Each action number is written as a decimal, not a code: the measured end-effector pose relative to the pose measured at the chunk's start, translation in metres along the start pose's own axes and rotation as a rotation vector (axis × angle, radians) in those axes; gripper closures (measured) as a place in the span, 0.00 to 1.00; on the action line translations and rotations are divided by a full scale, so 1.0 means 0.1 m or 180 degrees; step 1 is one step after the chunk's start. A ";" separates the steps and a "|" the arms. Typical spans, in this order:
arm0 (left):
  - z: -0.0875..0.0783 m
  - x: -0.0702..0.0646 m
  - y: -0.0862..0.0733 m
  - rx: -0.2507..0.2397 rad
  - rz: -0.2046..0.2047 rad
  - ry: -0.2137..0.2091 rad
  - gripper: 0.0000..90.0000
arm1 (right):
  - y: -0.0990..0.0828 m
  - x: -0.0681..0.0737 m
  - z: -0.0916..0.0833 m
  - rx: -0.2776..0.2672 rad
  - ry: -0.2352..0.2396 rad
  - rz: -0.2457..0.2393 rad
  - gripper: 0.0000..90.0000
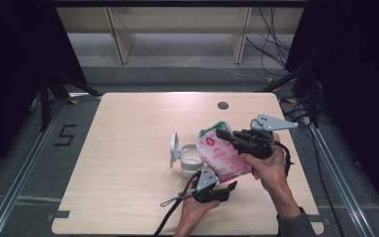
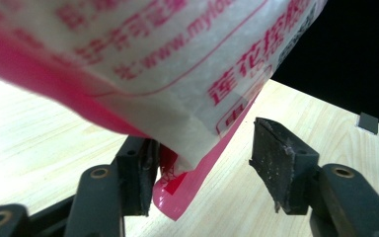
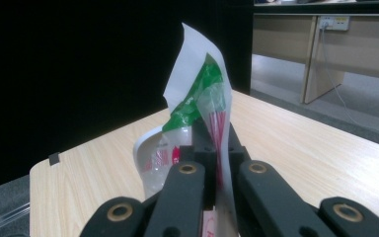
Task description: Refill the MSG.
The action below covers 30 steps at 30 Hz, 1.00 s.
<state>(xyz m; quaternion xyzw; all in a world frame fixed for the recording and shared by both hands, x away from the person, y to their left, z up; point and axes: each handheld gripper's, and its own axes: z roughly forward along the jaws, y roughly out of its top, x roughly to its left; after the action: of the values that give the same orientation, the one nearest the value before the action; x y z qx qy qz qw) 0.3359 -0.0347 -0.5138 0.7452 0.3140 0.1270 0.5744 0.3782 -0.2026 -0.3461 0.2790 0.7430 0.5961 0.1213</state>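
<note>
1. High view: the pink-and-white bag is held up above the counter, tilted, its green-printed top toward the far side. The right tool is clamped on the bag's upper edge, with the right hand behind it. The left tool sits just below the bag's lower corner, with the left hand near the counter's near edge. A white container with its round lid hinged upright stands on the counter, just left of the bag and partly under it.

2. Left gripper view: the left tool has its jaws apart. The bag's pink bottom corner hangs between them, close against the left pad; whether it touches that pad I cannot tell. The right pad stands clear of the bag. The bag bears red print on white.

3. Right gripper view: the right tool has its jaws together, pinching the thin top edge of the bag. The bag's green-and-white top flap rises above the jaws and curls to one side. The counter lies beyond.
</note>
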 end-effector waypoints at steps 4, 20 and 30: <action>-0.07 -0.01 -0.03 -0.0050 0.0011 0.0003 0.48 | 0.00 -0.04 -0.05 -0.0076 0.0025 0.0041 1.00; -0.81 0.14 -0.16 -0.0227 -0.0005 0.0369 0.45 | -0.23 -0.23 0.04 0.0066 -0.0184 0.0164 1.00; -1.07 0.33 -0.27 -0.0153 -0.0020 0.0523 0.45 | -0.39 -0.38 -0.14 0.0069 -0.0284 0.0380 1.00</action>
<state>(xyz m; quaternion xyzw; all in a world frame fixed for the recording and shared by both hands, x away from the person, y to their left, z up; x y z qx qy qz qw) 0.2939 0.0730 -0.5122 0.7173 0.3593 0.1934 0.5648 0.3913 -0.2403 -0.3849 0.3504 0.7253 0.5812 0.1156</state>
